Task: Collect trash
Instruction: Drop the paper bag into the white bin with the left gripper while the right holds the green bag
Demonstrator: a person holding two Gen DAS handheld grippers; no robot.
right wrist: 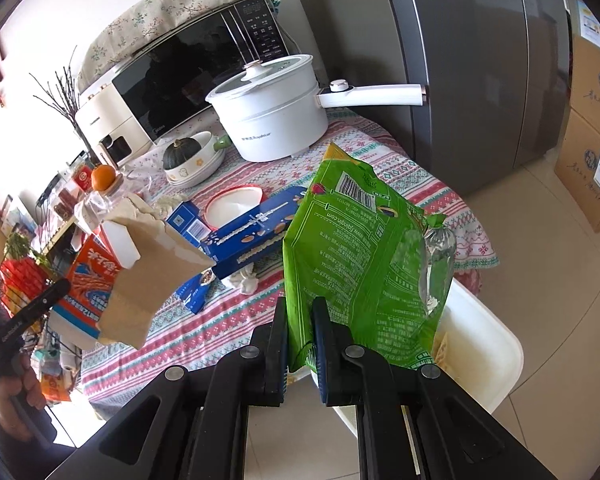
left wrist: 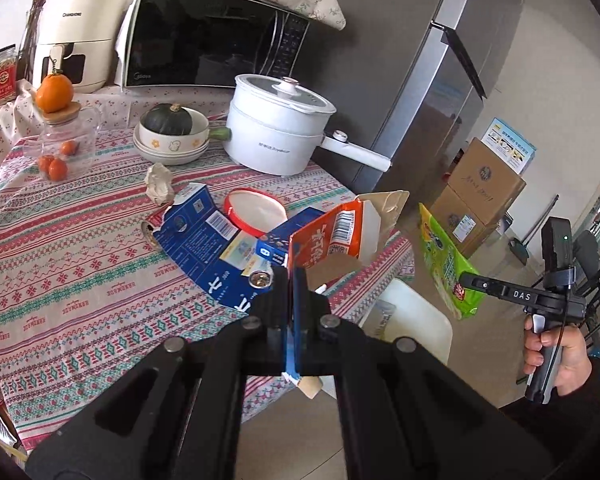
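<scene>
The left gripper [left wrist: 293,280] has its fingers pressed nearly together, pinching the edge of a torn orange carton [left wrist: 332,236] that stands up toward 12 o'clock, lifted above the table [left wrist: 60,264]. The right gripper [right wrist: 300,320] clamps a green snack bag [right wrist: 356,256] between almost closed fingers; the bag hangs over a white bin [right wrist: 484,344] at 3 o'clock. Flattened blue cartons [left wrist: 204,240], a red-rimmed lid [left wrist: 256,210] and crumpled paper [left wrist: 159,182] lie on the table. The bin's inside is mostly hidden behind the bag.
</scene>
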